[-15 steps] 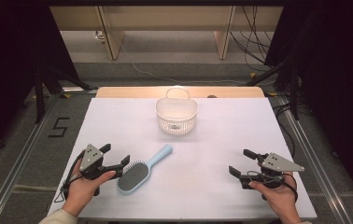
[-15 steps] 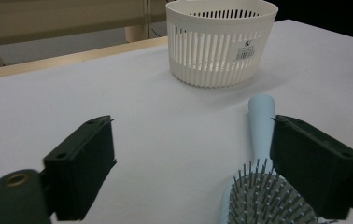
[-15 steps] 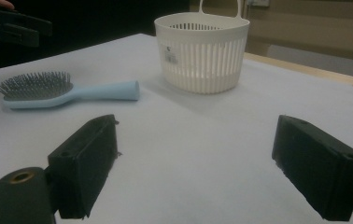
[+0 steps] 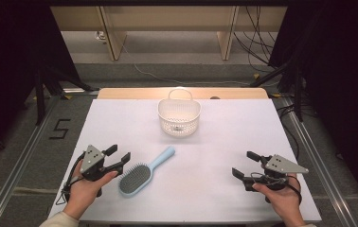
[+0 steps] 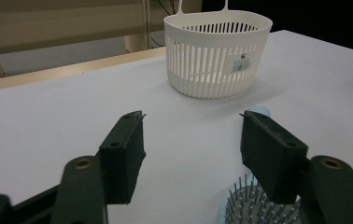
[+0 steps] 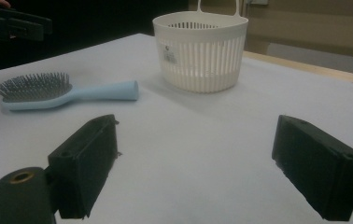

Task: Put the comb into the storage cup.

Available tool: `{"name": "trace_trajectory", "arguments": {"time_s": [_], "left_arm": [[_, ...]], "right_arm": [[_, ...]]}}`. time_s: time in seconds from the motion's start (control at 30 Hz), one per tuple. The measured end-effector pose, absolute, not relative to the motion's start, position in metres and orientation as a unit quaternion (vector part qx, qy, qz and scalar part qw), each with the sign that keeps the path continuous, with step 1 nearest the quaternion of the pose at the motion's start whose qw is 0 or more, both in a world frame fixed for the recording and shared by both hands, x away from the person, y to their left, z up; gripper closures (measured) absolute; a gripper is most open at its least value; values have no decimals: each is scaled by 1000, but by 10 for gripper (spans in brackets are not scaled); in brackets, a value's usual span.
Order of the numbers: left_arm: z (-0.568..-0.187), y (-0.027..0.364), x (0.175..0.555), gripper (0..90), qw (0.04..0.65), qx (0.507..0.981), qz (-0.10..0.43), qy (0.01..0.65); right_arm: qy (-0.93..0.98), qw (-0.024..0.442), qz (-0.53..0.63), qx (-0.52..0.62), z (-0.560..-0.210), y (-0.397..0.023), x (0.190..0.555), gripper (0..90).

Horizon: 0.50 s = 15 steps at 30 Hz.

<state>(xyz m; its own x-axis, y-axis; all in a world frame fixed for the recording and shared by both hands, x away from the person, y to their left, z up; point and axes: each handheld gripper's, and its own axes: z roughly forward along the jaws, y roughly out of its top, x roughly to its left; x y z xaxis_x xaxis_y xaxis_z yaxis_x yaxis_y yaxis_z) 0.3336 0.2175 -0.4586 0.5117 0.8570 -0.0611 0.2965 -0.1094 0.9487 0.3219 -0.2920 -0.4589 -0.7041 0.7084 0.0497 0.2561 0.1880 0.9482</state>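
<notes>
Hairbrush (image 4: 141, 174), pale blue with grey bristles facing up, is seen lying flat on the white table (image 4: 224, 142), near the table's left front; its head is placed toward the near edge and its handle is angled away to the right and farther off, toward the white slotted basket (image 4: 179, 117); the basket is stood upright at the far middle of the table, well apart from the brush, with a small label borne on its wall and a loop handle raised at its far rim.

The left gripper (image 4: 119, 155) is held low over the table just to the left of the brush head; its jaws are kept apart with nothing between them, and in the left gripper view the bristles (image 5: 254, 205) are seen just beside the right-hand jaw, though contact cannot be told.

The right gripper (image 4: 246, 164) is held at the right front of the table, well apart from both brush and basket; its jaws are spread wide over bare table, and nothing is gripped. Each gripper is carried in one of the person's hands, entering from the near edge.
</notes>
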Motion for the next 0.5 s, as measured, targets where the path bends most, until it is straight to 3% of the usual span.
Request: {"name": "trace_trajectory", "arguments": {"time_s": [0.2, 0.23, 0.3, 0.4, 0.5], "left_arm": [[-456, 214, 337, 528, 517, 700, 269, 414], [-455, 212, 338, 625, 514, 703, 267, 413], [-454, 210, 340, 661, 509, 707, 267, 413], [-451, 204, 344, 804, 498, 719, 264, 407], [-450, 195, 349, 858, 486, 731, 260, 402]], "right_arm": [[743, 207, 547, 325, -459, -292, 322, 151], [743, 206, 548, 325, -459, -292, 322, 151], [743, 206, 548, 326, -459, -292, 322, 151], [743, 205, 548, 326, -459, -292, 322, 151], [742, 205, 548, 326, -459, -292, 322, 151]]}}
